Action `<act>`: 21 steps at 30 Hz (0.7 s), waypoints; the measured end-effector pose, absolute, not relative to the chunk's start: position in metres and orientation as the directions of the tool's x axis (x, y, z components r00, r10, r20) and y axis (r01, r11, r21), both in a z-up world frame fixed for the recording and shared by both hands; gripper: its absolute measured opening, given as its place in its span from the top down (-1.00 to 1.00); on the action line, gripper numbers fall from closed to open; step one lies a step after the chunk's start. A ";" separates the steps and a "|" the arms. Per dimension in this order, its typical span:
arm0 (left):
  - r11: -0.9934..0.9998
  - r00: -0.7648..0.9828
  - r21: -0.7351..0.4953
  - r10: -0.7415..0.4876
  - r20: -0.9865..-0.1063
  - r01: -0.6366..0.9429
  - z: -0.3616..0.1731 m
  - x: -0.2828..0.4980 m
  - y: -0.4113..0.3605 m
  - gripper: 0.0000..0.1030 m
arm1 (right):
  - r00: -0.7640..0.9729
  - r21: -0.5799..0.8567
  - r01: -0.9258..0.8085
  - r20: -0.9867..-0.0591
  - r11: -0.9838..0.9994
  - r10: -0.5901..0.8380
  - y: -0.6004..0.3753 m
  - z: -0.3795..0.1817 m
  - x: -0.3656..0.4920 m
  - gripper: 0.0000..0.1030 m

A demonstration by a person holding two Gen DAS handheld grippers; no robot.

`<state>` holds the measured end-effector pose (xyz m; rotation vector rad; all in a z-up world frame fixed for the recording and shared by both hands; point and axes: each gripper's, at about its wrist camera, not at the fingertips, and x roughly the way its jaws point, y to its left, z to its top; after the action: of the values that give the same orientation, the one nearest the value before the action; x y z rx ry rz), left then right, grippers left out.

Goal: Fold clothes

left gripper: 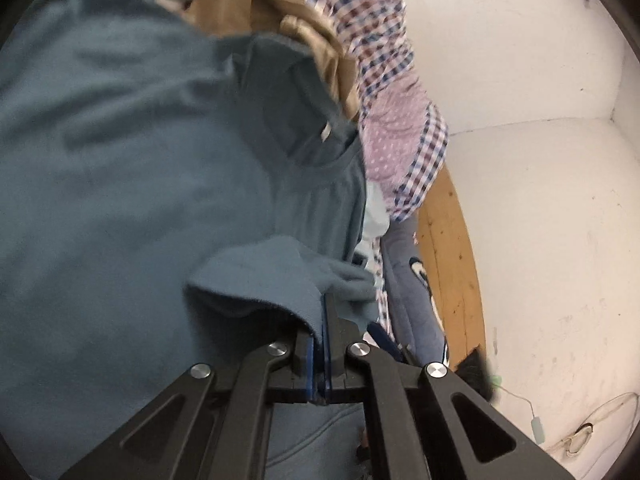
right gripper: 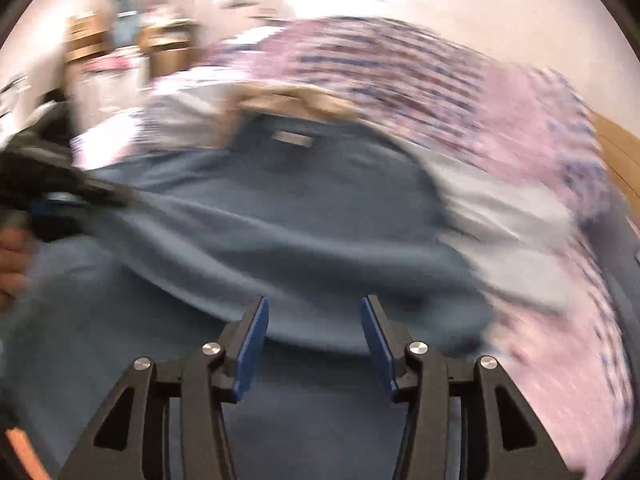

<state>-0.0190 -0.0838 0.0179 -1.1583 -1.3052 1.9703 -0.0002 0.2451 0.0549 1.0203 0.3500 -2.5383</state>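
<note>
Left jaws pinching blue sweatshirt (left gripper: 120,140) edge, right jaws apart, seemingly just above it

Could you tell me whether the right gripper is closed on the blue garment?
No, the right gripper stands open, its blue pads apart with the blue garment beyond them.

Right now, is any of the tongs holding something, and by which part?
The left tongs are shut on the blue-grey shirt, pinching a fold of its edge. The right tongs are open, holding nothing.
</note>
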 end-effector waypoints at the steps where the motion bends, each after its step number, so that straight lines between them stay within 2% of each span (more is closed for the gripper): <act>1: -0.407 -0.522 -0.913 0.771 -0.365 0.036 0.021 -0.019 -0.089 0.98 | -0.672 -0.090 0.378 -0.711 -0.921 -0.207 0.267 0.052 -0.004 0.00; 6: -0.412 -0.617 -0.909 0.701 -0.358 0.060 0.031 -0.017 -0.129 0.98 | -0.676 -0.066 0.228 -0.729 -0.971 -0.109 0.325 0.044 -0.012 0.00; 12: -0.416 -0.694 -0.901 0.614 -0.376 0.120 0.029 -0.010 -0.163 0.98 | -0.675 -0.116 0.271 -0.730 -0.956 -0.103 0.309 0.041 -0.014 0.00; 18: -0.414 -0.725 -0.900 0.578 -0.375 0.136 0.027 -0.009 -0.176 0.98 | -0.700 -0.226 0.318 -0.711 -0.921 -0.067 0.284 0.040 -0.013 0.05; 19: -0.414 -0.726 -0.900 0.576 -0.375 0.137 0.027 -0.009 -0.176 0.98 | -0.708 -0.236 0.299 -0.705 -0.925 -0.049 0.287 0.043 -0.012 0.24; 20: -0.414 -0.727 -0.900 0.575 -0.375 0.137 0.026 -0.009 -0.176 0.98 | -0.716 -0.246 0.280 -0.698 -0.928 -0.031 0.291 0.047 -0.010 0.73; 21: -0.414 -0.727 -0.900 0.574 -0.375 0.137 0.026 -0.009 -0.177 0.98 | -0.723 -0.256 0.261 -0.691 -0.931 -0.012 0.294 0.051 -0.009 1.00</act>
<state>-0.0086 -0.1767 0.0258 -0.9831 -1.5068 2.2184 -0.0094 0.2944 0.0508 1.0936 0.5110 -2.7377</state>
